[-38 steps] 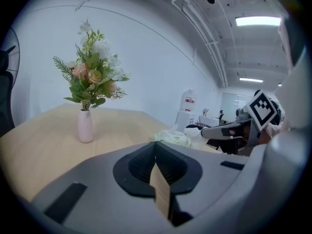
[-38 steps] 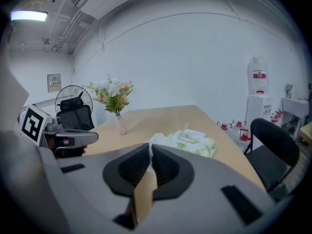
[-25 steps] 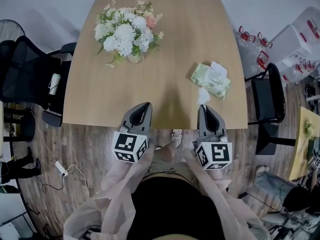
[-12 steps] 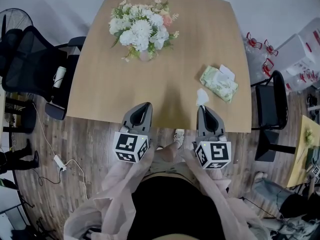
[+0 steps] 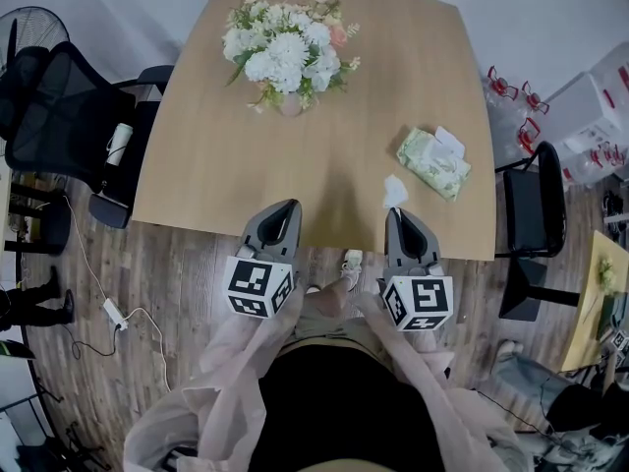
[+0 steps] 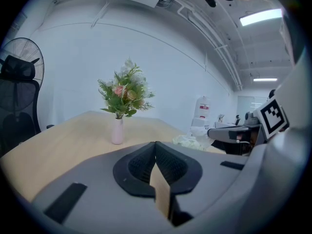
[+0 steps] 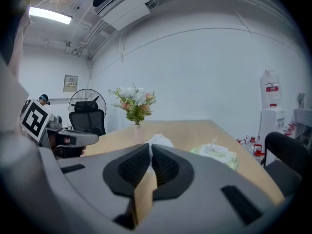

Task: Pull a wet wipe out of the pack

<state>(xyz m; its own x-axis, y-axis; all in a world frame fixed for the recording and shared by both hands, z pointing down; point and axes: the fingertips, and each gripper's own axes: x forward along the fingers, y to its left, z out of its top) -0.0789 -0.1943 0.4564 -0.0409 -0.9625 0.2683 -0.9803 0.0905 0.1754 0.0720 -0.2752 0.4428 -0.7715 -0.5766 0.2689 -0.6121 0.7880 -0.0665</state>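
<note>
**Wipe looks out of the pack, right gripper pinching it**

Pretty sure the pull itself is basically done. The right gripper (image 5: 396,211) has its jaws pressed together, and a crumpled white wipe (image 5: 395,191) sits right at their tip. In the right gripper view it bunches up just past where the pads meet, so I read that as a pinch on the wipe.

The pack (image 5: 433,162) lies on the table (image 5: 246,146) near the right edge, a bit beyond the right gripper and off to its right. From the head view there's bare wood between wipe and pack, so the wipe seems free of it. Another bit of white pokes out on the pack's far side, though I can't tell whether that's the flap or the next wipe.

The left gripper (image 5: 292,205) hangs over the near table edge with jaws closed on nothing, well apart from the pack.

Next move, my guess: bring the wipe clear and set it down. If a corner is caught after all, the left one would need to pin the pack, since it's light and would likely drag along.
</note>
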